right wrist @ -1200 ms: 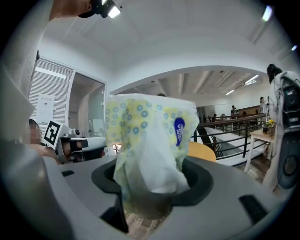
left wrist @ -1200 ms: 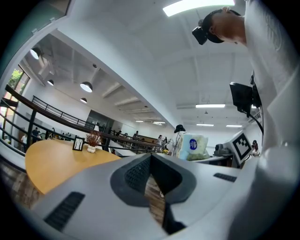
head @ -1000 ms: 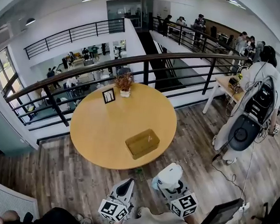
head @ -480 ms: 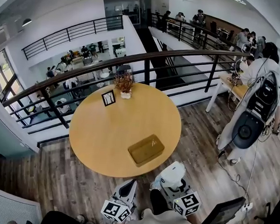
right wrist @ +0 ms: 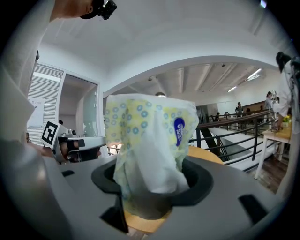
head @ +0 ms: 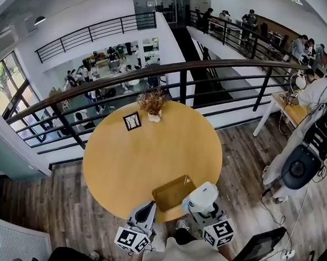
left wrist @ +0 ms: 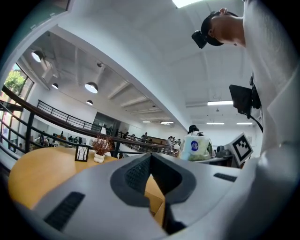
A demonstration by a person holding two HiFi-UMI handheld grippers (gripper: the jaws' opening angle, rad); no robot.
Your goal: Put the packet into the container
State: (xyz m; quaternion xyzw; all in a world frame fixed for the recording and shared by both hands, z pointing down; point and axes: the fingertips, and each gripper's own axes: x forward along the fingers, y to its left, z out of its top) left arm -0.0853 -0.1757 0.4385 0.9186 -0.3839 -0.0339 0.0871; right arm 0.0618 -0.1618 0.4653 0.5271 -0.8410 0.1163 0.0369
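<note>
A shallow yellow-brown container (head: 172, 192) lies at the near edge of the round wooden table (head: 151, 148). My right gripper (head: 202, 203) is shut on a white packet (head: 201, 197) with yellow and blue dots, held upright beside the container's right end. In the right gripper view the packet (right wrist: 150, 140) fills the space between the jaws of that gripper (right wrist: 152, 182). My left gripper (head: 147, 209) hovers at the table's near edge, left of the container, jaws together and holding nothing. In the left gripper view, the left gripper (left wrist: 150, 161) looks past its tips at the container (left wrist: 153, 199) and the packet (left wrist: 194, 147).
A potted dry plant (head: 152, 105) and a small picture frame (head: 132, 121) stand at the table's far side. A dark railing (head: 183, 73) curves behind the table. A person with gear (head: 311, 150) stands at the right, by a small table (head: 289, 110). A screen (head: 256, 247) sits near right.
The view has closed in on the table. Both grippers have come forward, from over the floor to the table's near edge; the packet is now beside the container.
</note>
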